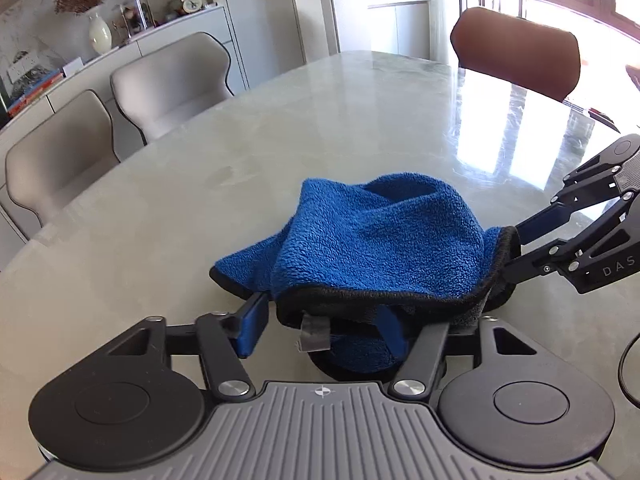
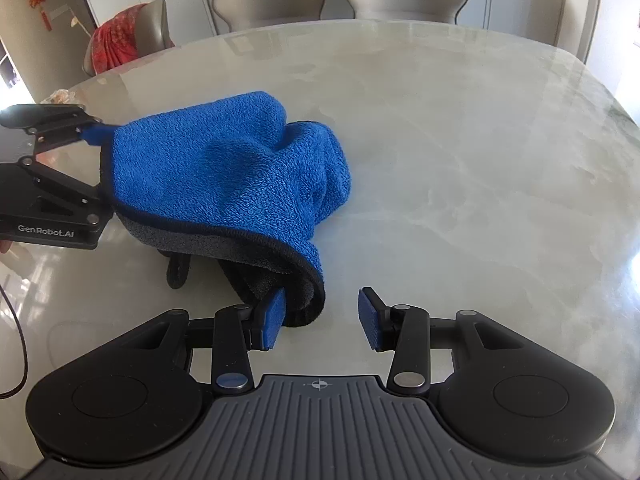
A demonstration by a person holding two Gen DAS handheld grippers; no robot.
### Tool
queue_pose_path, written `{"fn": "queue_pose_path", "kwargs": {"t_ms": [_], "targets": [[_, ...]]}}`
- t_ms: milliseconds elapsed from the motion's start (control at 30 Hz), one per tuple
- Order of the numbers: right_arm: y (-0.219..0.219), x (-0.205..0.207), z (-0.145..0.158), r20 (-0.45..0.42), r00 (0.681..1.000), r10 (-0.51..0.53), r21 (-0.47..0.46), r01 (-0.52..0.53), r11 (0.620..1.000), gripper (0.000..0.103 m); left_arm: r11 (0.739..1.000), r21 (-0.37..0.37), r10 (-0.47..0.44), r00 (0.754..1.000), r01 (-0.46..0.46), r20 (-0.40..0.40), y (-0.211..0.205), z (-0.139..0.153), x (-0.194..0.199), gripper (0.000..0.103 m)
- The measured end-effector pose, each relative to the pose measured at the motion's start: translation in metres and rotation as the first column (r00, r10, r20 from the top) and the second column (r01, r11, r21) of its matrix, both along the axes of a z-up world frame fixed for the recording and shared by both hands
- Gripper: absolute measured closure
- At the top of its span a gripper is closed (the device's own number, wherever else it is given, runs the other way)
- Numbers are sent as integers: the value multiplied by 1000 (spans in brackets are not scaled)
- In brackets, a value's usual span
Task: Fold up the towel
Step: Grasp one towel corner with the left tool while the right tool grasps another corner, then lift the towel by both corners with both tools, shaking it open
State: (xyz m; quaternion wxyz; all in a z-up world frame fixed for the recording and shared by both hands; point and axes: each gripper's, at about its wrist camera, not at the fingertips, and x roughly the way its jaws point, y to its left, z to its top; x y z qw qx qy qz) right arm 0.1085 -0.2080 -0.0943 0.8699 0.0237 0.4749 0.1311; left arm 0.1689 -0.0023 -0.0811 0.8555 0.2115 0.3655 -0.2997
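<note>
A blue fleece towel point(image 1: 372, 236) with a black hem and grey underside lies bunched on the marble table point(image 1: 360, 112). My left gripper point(image 1: 323, 316) straddles its near hem. The left pad point(image 1: 252, 328) stands clear of the cloth, and the right finger is half hidden under the towel. In the right wrist view the towel point(image 2: 224, 172) droops to a corner that rests against the left pad point(image 2: 272, 320) of my right gripper point(image 2: 322, 296), and the right pad stands apart from it. Each view also shows the other gripper at the towel's side edge: the right gripper point(image 1: 512, 250) and the left gripper point(image 2: 98, 166).
Two beige chairs point(image 1: 172, 80) stand along the table's far side and a brown chair point(image 1: 516, 52) at its end. Another chair carries a red cloth point(image 2: 116, 40). A black cable point(image 1: 624, 364) loops on the table by the right gripper. A sideboard with a vase point(image 1: 99, 34) lines the wall.
</note>
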Motion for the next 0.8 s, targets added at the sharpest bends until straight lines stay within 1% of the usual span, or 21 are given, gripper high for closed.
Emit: {"fn": "queue_pose_path", "kwargs": {"t_ms": [67, 133, 167, 200, 233, 300, 400, 500, 600, 633, 800], "targets": [[-2, -2, 0, 1, 1000, -2, 29, 2, 1000, 63, 1000, -5, 2, 1000, -2, -5, 1, -1, 0, 52], [-3, -2, -1, -2, 1000, -3, 41, 3, 999, 78, 1000, -20, 10, 1000, -10, -15, 4, -2, 1, 61], [-3, 0, -3, -7, 1000, -1, 39, 1, 999, 80, 1000, -26, 16, 1000, -16, -20, 5, -2, 2, 63], [-2, 0, -4, -9, 1000, 1, 36, -1, 999, 85, 999, -25, 22, 999, -23, -26, 6, -3, 3, 70], [-3, 1, -5, -8, 1000, -1, 40, 2, 999, 91, 999, -22, 28, 999, -29, -32, 6, -3, 5, 81], [-3, 1, -6, -6, 1000, -8, 50, 8, 999, 93, 999, -32, 36, 998, -38, -46, 9, -4, 7, 93], [-7, 1, -4, 7, 1000, -20, 78, 19, 997, 97, 998, -44, 47, 998, -48, -36, 13, 0, 9, 98], [-12, 0, 10, 60, 998, -34, 88, 29, 996, 98, 997, -49, 67, 998, -66, 6, 16, 10, 12, 99], [-21, 3, 36, 132, 990, -48, 88, 37, 995, 98, 992, -86, 92, 995, -89, 31, 21, 30, 15, 100], [-24, 5, 48, 167, 985, -46, 75, 34, 997, 98, 990, -98, 104, 994, -100, 43, 23, 37, 16, 100], [-36, 14, 101, 315, 949, -19, 2, 20, 1000, 98, 986, -127, 127, 981, -108, 147, 29, 82, 17, 100]]}}
